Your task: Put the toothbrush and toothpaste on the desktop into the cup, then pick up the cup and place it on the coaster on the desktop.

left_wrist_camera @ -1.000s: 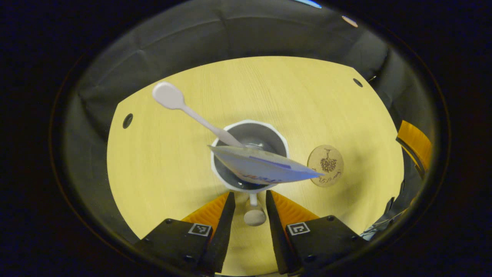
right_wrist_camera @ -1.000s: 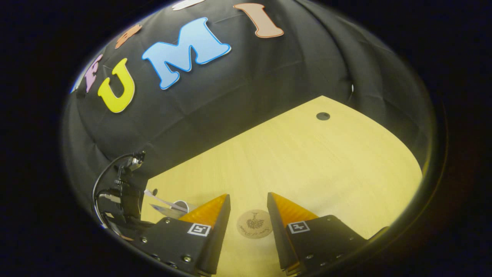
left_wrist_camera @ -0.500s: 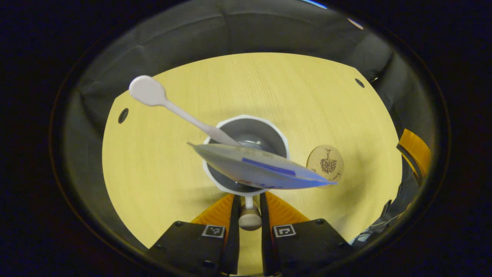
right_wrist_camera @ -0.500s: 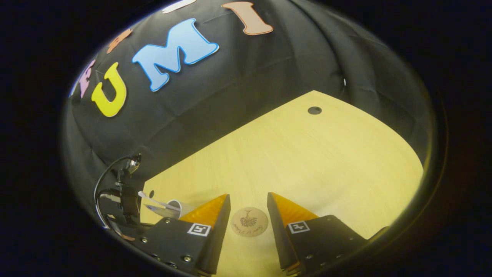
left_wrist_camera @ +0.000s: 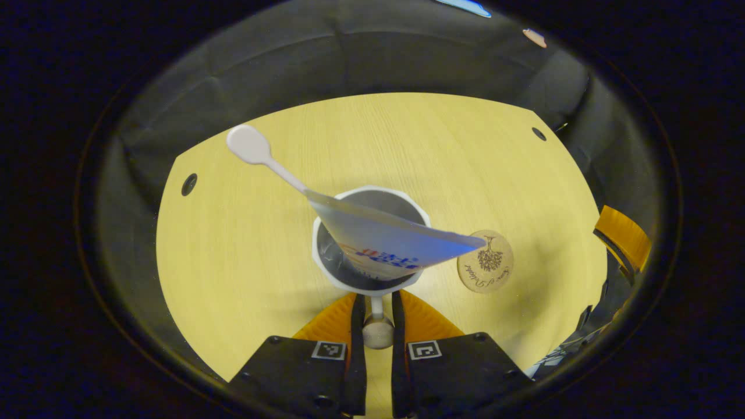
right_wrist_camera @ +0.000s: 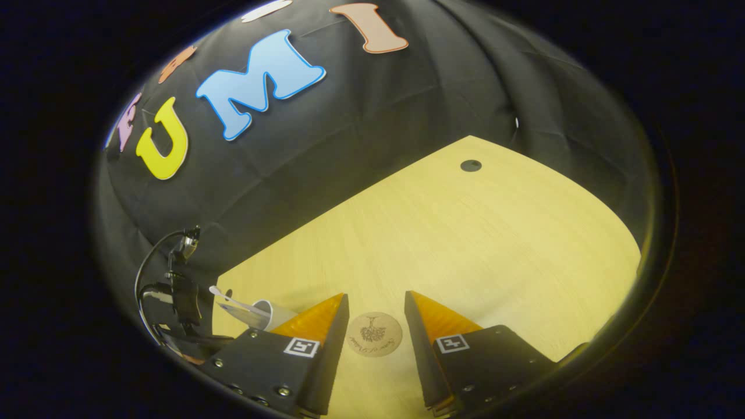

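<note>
A white cup (left_wrist_camera: 326,256) with a grey inside holds a white toothbrush (left_wrist_camera: 250,145), whose head sticks out to the upper left, and a pale toothpaste tube (left_wrist_camera: 390,241) leaning across the rim. My left gripper (left_wrist_camera: 377,302) is shut on the cup's handle (left_wrist_camera: 377,331). The round wooden coaster (left_wrist_camera: 485,261) lies on the desktop just right of the cup. In the right gripper view my right gripper (right_wrist_camera: 375,302) hangs open above the coaster (right_wrist_camera: 374,334), with the cup (right_wrist_camera: 270,311) and the left gripper (right_wrist_camera: 180,302) at the lower left.
The yellow wooden desktop (left_wrist_camera: 244,244) has small round holes near its far corners (left_wrist_camera: 189,184) (left_wrist_camera: 539,134). Black cloth walls close in behind it. One finger of the right gripper (left_wrist_camera: 623,241) shows at the right edge of the left gripper view.
My left gripper's fingers have closed on the cup's handle. The toothpaste tube has swung round in the cup and the toothbrush has shifted with it. The right gripper stays open over the coaster.
</note>
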`<state>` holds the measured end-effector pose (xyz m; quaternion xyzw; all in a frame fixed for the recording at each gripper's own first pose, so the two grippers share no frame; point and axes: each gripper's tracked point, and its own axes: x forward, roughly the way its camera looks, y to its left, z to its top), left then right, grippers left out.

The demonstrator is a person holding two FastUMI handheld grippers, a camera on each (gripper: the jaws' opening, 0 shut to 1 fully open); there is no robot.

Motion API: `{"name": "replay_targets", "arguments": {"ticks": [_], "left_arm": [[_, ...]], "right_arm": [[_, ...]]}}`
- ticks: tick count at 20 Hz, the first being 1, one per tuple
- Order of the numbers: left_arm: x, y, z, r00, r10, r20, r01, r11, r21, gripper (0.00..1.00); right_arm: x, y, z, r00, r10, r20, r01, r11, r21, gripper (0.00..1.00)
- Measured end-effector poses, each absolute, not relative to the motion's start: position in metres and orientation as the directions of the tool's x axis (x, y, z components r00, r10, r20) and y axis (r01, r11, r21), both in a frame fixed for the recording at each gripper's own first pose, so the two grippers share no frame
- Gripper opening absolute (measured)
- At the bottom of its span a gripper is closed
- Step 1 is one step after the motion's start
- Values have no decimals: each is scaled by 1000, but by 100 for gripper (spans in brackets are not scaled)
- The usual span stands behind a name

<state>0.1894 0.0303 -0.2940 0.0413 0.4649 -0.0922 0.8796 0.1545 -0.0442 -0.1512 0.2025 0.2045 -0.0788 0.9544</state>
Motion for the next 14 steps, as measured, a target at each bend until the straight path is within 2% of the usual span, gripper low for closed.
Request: {"name": "replay_targets", "arguments": {"ticks": [5,9,14], "left_arm": [[187,20,-289,574,-151,-805,201,979,-40,24],[188,5,-273,607,-162,-778,247,969,-9,25],[178,-21,-264,597,-216,-773,333,943,-6,24]], "right_arm": [[152,-47,-151,903,-75,-424,242,902,357,58],[149,-51,-155,900,-83,-429,256,896,364,58],[146,-57,-152,900,-97,-426,269,891,365,58]]}}
